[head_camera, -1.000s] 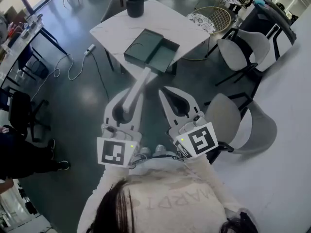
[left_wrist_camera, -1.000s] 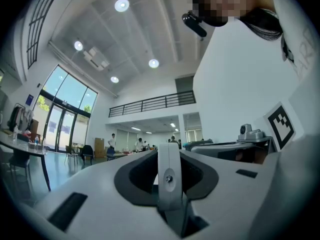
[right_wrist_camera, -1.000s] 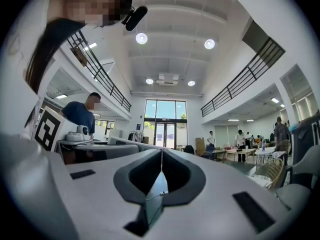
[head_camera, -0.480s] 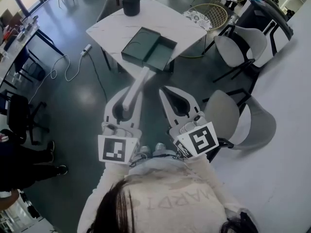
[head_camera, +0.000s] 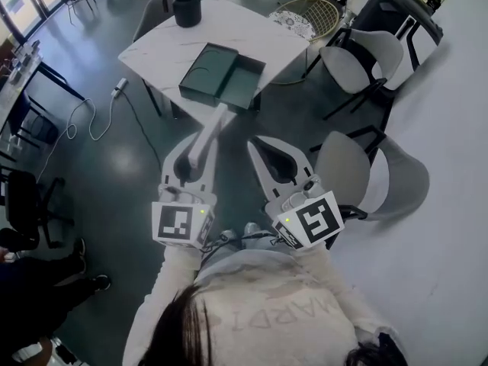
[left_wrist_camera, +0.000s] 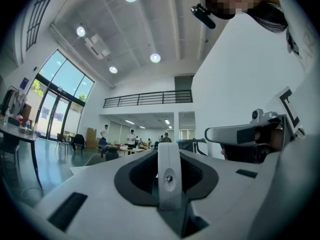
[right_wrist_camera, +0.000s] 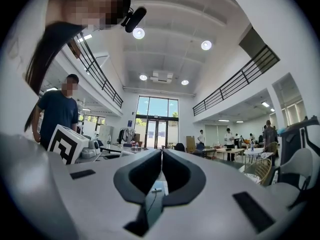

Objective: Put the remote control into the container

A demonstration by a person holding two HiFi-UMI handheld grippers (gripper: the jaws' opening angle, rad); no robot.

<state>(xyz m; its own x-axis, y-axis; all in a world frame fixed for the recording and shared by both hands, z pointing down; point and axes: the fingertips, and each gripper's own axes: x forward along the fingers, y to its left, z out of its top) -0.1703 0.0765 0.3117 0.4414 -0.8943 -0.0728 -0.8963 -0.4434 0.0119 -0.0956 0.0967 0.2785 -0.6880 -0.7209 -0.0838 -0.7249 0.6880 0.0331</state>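
1. Left claw (head_camera: 194,145): pinching the remote control (head_camera: 210,130) by its near end. The long white body juts forward past the claw tips, held in the air over the floor.
2. Right claw (head_camera: 254,140): pressed together with nothing between its tips, level with the left claw and just beside it.
3. Container (head_camera: 242,81): a dark green open box lying on the white worktop (head_camera: 252,36) along its near edge. The remote control's far end points at it from short of that edge, not yet inside.
4. Dark jug (head_camera: 185,8): upright at the worktop's far corner, well apart from the container.
5. Grey chairs (head_camera: 347,61): standing off the worktop's right side.
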